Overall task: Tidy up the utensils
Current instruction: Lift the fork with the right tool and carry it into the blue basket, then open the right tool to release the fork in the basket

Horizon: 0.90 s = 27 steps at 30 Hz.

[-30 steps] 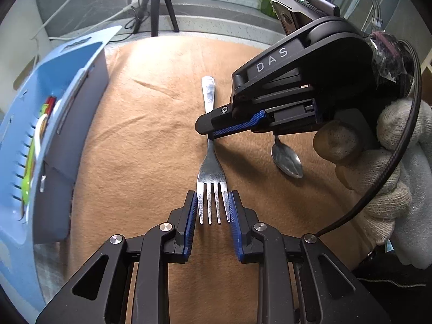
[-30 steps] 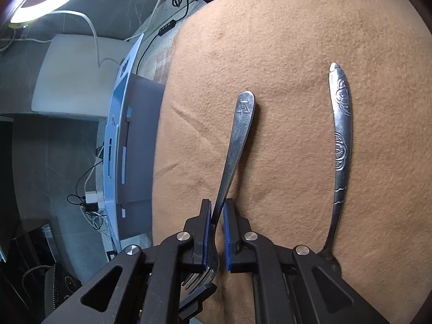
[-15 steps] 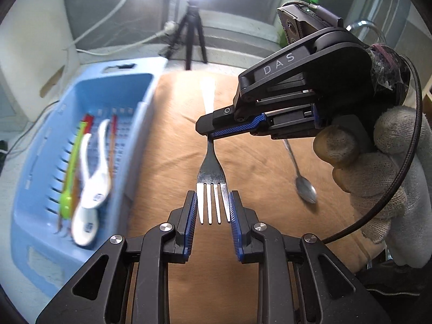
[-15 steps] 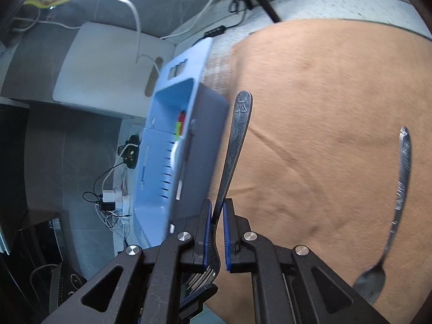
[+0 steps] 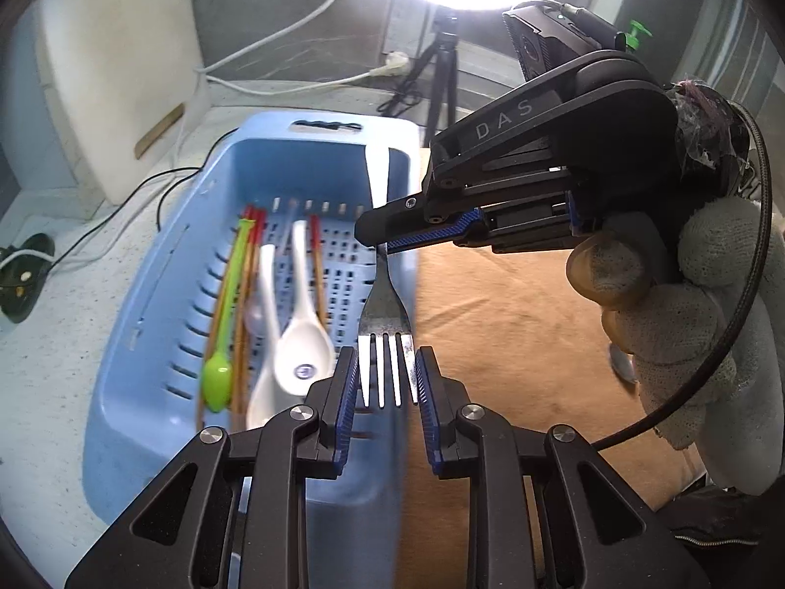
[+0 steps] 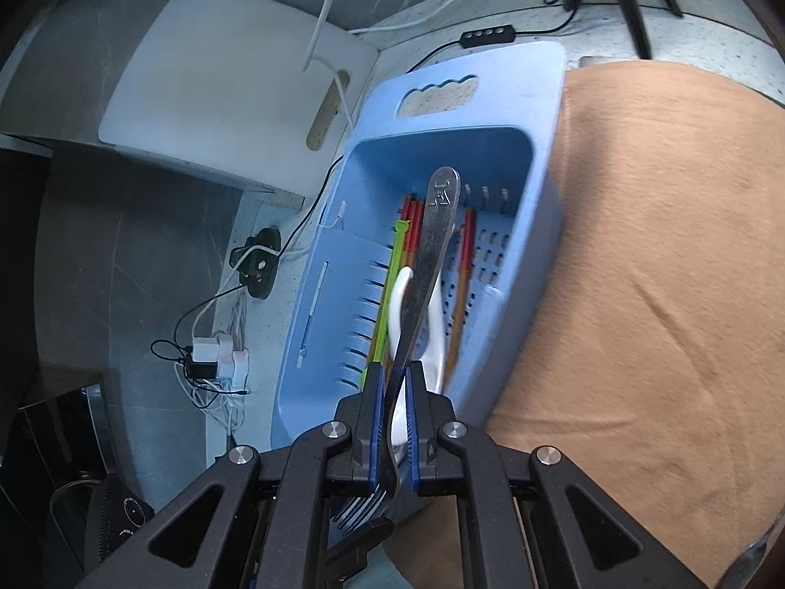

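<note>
A steel fork (image 5: 387,338) is held in the air by both grippers. My left gripper (image 5: 386,383) is shut on its tines. My right gripper (image 6: 392,392) is shut on its neck, and shows in the left wrist view (image 5: 392,240) from the side. The fork's handle (image 6: 434,240) hangs over the blue slotted basket (image 5: 162,289), near its right wall. The basket (image 6: 539,226) holds white spoons (image 5: 299,338), a green spoon (image 5: 218,373) and red-tipped chopsticks (image 5: 250,265).
The brown cloth (image 6: 662,270) lies right of the basket. A steel spoon's bowl (image 5: 623,365) peeks out behind the gloved hand (image 5: 696,343). A white cutting board (image 6: 230,78), cables and a tripod (image 5: 441,73) stand behind the basket.
Both grippers have lifted the fork off the cloth and carried it left, from above the cloth to above the blue basket. The grips have not changed.
</note>
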Available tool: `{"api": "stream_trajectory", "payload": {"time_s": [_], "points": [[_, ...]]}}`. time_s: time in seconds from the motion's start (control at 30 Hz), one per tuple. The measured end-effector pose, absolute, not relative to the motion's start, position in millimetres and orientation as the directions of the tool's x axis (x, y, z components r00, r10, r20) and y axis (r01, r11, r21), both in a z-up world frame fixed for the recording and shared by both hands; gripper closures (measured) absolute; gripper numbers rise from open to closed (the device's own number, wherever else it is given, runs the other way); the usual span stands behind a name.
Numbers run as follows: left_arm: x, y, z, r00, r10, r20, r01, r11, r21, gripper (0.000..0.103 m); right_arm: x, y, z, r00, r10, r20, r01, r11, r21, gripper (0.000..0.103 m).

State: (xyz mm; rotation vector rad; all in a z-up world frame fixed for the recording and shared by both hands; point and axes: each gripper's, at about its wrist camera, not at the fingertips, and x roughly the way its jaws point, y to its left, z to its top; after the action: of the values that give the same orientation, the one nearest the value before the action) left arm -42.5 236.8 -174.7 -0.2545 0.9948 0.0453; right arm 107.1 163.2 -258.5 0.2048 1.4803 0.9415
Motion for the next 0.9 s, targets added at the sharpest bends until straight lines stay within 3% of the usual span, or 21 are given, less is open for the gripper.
{"api": "stream_trajectory", "payload": {"time_s": [0.37, 0.9], "points": [[-32.5, 256.4, -190.0, 0.517, -0.076, -0.853, -0.176, 0.965, -0.193, 0.086, 106.4, 194.0, -274.7, -0.182, 0.595, -0.783, -0.428, 0.668, 0.608, 0.096], [-37.6, 248.8, -175.1, 0.537, -0.049, -0.842, -0.194, 0.964, -0.18, 0.086, 103.7, 180.5, -248.2, -0.138, 0.613, -0.778, -0.481, 0.645, 0.594, 0.092]]}}
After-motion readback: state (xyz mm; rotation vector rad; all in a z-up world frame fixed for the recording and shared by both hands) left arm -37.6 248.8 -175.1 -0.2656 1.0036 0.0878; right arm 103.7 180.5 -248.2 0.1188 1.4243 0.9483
